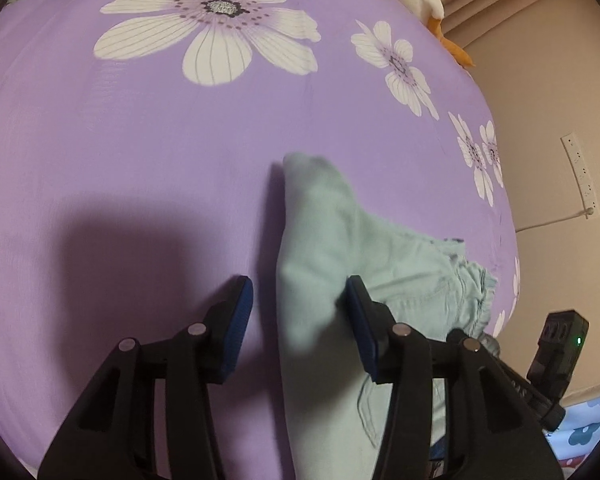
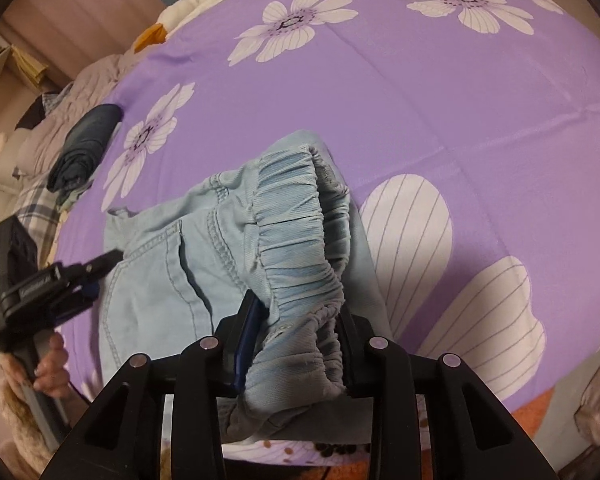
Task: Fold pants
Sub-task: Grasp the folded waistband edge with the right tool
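Right wrist view: the right tool (image 2: 296,344) is clenched on the gathered elastic waistband (image 2: 296,232) of the pale blue pants (image 2: 160,280), lifted over the purple flowered bed sheet (image 2: 420,100). The left tool (image 1: 300,312) straddles a folded edge of fabric; only one pad seems to touch it, so it looks released. Its side lettering is too blurred to read.

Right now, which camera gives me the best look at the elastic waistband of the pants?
The right wrist view: the gathered waistband fills the centre, sharp, clamped in the right gripper. The left wrist view shows only a small ruffled bit of it at the far right, behind the pant leg.
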Action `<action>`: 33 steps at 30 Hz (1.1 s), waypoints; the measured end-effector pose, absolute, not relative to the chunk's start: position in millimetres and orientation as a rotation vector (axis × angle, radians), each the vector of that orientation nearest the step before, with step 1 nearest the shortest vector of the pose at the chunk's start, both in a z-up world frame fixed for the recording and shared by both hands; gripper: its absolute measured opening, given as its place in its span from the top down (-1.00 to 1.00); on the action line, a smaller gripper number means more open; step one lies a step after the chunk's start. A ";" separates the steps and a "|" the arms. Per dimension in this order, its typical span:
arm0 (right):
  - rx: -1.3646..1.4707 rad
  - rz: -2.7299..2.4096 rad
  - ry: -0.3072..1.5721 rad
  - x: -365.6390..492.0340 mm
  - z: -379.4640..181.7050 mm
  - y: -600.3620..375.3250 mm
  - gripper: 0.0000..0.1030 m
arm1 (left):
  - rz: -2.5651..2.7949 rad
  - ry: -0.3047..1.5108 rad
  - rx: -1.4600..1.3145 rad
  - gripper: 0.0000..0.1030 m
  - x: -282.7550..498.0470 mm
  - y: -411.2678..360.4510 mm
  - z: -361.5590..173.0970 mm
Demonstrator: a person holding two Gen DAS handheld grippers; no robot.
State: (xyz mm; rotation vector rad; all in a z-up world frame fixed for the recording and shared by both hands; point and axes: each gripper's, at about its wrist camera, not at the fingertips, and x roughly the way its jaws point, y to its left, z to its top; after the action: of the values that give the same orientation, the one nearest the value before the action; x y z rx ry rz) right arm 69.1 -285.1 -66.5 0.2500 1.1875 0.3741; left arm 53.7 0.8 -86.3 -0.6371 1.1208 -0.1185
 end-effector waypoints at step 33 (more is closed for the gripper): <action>0.150 0.316 1.194 51.6 -49.5 -286.5 -0.02 | -0.271 1.234 -0.657 0.34 -19.9 -37.6 -95.3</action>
State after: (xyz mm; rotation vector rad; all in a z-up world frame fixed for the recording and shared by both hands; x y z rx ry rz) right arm 51.6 -286.5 -49.5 0.1501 1.1937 0.3164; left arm -19.9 -37.6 -95.3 -0.6575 1.2341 -0.2707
